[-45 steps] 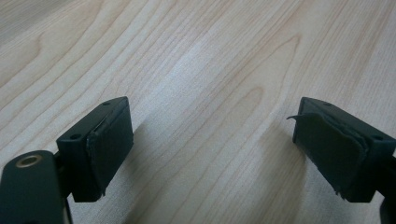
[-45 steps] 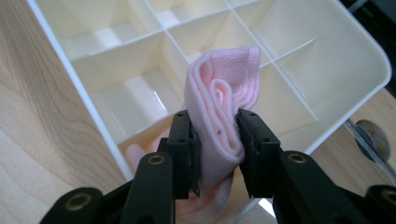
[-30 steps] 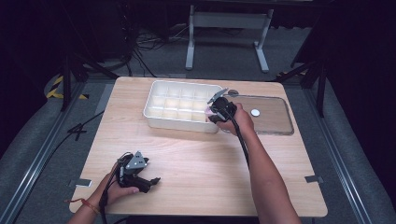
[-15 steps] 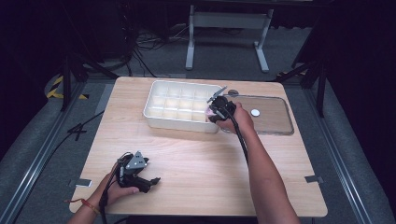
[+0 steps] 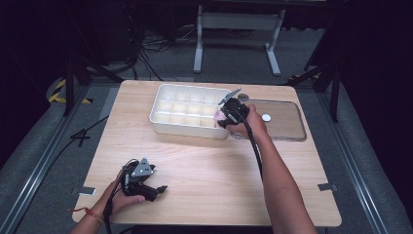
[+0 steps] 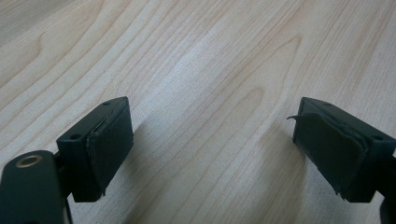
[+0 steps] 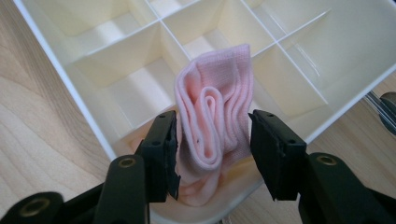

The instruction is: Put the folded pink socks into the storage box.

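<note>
The right claw (image 7: 214,154) has just been opening, its jaws now released around a rolled pale pink cloth (image 7: 215,116) standing in a corner compartment of the white plastic divided tray (image 5: 190,109); the cloth's lower end is hidden. The left claw (image 6: 212,149) hangs spread and empty over the light wooden surface (image 5: 214,170) near its front left corner.

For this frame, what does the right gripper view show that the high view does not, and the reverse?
Right gripper view alone: the pink cloth's rolled folds, standing in a corner compartment between jaws that have just been opening, with gaps at the pads. High view alone: the left gripper open and low over the table, the clear lid beside the tray, both forearms. Shared: the white divided tray, the cloth, the right gripper.
</note>
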